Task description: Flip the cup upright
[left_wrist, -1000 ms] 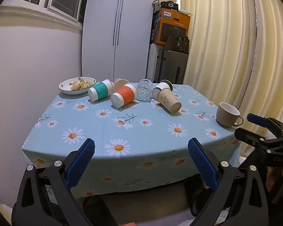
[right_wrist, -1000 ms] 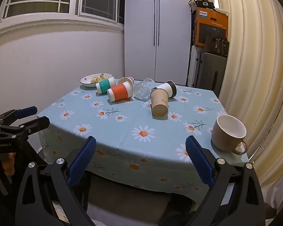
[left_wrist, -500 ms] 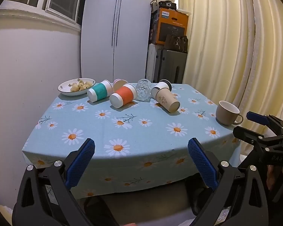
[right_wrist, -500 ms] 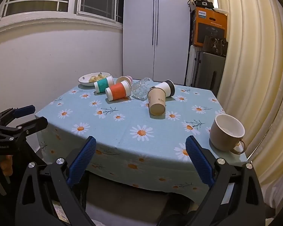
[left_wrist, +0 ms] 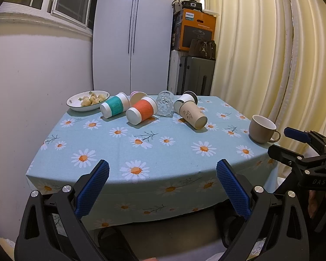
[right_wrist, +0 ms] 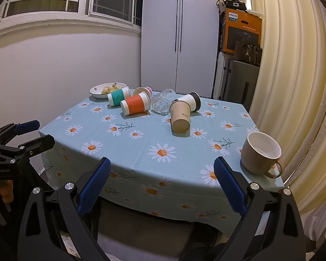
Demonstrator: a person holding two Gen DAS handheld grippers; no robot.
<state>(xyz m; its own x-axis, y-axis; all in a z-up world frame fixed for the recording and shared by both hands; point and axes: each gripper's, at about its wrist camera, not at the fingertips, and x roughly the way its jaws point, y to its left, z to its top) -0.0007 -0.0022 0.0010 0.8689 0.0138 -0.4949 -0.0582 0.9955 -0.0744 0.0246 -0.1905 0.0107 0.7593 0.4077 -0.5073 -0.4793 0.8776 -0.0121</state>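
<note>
Several cups lie on their sides at the far part of the table: a teal-banded cup, an orange-banded cup, a pink cup, a clear glass, a white cup with a dark lid and a tan paper cup. A beige mug stands upright at the near right corner. My left gripper and my right gripper are both open and empty, held off the table's near edge, far from the cups.
The table has a blue daisy cloth. A bowl of food stands at the far left. A wall is to the left, a curtain to the right, a white wardrobe and a suitcase behind.
Both grippers have drifted slightly back and down from the table; the cups have not moved. Both grippers stay open.
</note>
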